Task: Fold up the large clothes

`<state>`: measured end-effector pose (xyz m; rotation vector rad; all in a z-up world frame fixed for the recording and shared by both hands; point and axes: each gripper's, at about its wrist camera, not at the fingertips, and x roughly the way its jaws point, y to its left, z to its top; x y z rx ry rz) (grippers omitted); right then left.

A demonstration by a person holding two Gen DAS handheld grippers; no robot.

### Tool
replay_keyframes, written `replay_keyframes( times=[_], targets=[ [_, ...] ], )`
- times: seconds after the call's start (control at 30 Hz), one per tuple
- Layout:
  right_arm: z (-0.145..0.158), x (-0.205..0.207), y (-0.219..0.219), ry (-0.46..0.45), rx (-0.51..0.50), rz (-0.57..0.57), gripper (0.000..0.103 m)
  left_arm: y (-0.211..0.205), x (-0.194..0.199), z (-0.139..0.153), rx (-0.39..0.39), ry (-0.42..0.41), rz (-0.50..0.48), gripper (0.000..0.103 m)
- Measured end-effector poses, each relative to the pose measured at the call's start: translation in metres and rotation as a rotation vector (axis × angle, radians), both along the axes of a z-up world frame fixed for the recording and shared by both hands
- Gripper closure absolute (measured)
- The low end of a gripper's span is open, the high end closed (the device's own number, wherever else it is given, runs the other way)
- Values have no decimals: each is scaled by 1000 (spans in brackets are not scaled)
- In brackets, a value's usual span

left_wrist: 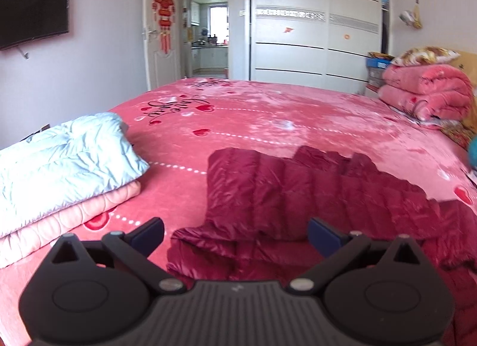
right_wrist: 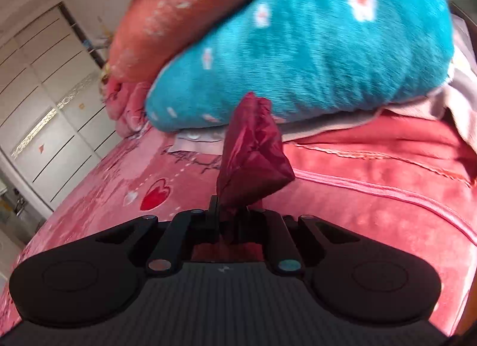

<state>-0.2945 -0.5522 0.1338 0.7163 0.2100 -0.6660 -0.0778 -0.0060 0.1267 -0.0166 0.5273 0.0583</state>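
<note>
A dark red quilted jacket (left_wrist: 298,197) lies spread across the pink bed cover (left_wrist: 268,116), stretching to the right. My left gripper (left_wrist: 235,235) hovers just above its near edge, jaws wide apart and empty, with one blue-padded finger (left_wrist: 149,234) on each side. In the right wrist view my right gripper (right_wrist: 229,212) is shut on a bunched corner of the same dark red fabric (right_wrist: 253,155), which sticks up between the fingers. The rest of the jacket is out of sight in that view.
A folded pale blue quilt (left_wrist: 65,161) on a pink one sits at the bed's left. Rolled pink blankets (left_wrist: 426,92) lie at the far right. A teal plush cushion (right_wrist: 313,48) crowds right ahead of the right gripper. Wardrobe (left_wrist: 316,24) and open door behind.
</note>
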Motion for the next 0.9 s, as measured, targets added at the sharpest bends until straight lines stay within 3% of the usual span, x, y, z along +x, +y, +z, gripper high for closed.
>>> replay_keyframes(
  times=[0.43,0.5,0.63,0.73,0.9],
  targets=[
    [66,86,73,-35,-190,321,93,61,38,-12,-100,12,116,1],
    [75,106,87,-39,-213,363,93,75,42,-13,-160,30,120,2],
    [88,141,111,-57,-230,457,93,118,45,-10,-361,45,159,5],
    [96,161,136,-75,-239,529,93,151,42,1,-441,12,209,6],
    [104,214,171,-124,-220,665,93,212,23,31,-454,-117,353,6]
  ],
)
